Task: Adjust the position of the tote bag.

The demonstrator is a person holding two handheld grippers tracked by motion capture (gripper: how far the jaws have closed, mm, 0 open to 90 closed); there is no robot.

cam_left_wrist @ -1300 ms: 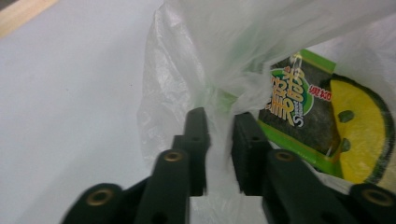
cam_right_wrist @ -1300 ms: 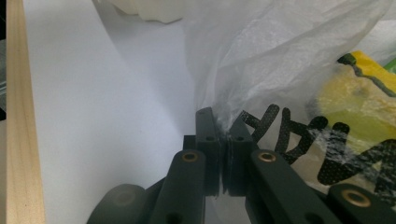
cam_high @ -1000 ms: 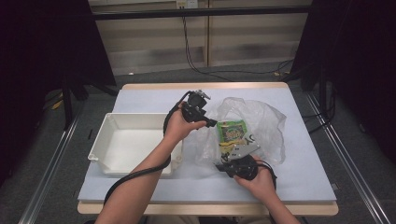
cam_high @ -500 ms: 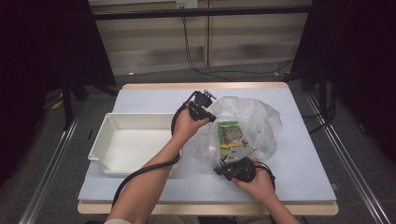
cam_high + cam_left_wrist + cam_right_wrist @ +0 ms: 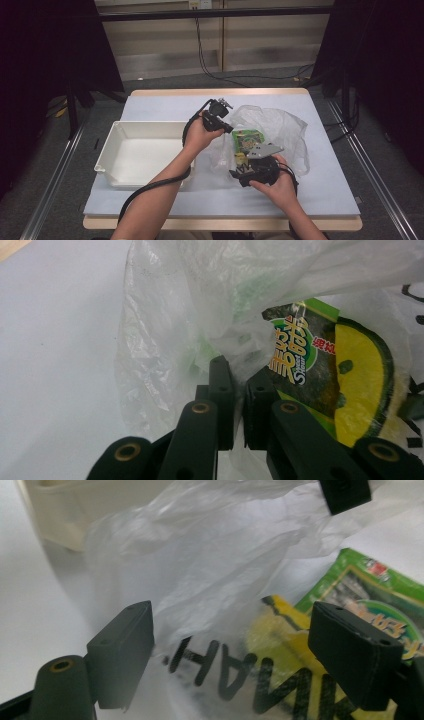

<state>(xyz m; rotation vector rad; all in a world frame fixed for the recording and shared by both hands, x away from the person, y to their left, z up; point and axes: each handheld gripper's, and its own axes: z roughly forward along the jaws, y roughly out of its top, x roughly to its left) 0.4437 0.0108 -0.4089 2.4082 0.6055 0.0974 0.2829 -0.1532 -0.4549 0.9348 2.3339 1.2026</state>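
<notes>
Thin clear plastic bag (image 5: 272,131), printed with black letters, lies crumpled on the right half of the table (image 5: 165,102), just right of the white tray (image 5: 112,150); inside it a green snack packet (image 5: 246,139) and a yellow-printed packet (image 5: 280,630), both flat.

Judged handling: bag film very light, limp, slippery, likely to tear if pulled hard against its contents; no stiffness, so it will sag and follow whichever edge is lifted. Packets light, crinkly, probably sliding freely inside.

Left gripper (image 5: 239,385): jaws nearly together, pinching a bunched fold of the bag film at the bag's left edge, beside the green packet; they have just been closing, film between them. Right gripper (image 5: 230,655): jaws wide, having just opened; they straddle the lettered lower part of the bag, pads not seen pressing on it.

Best hold, as judged: a gathered fold near the mouth or rim, two layers or more; a single layer would slip; second grip on the opposite rim to spread the opening.
</notes>
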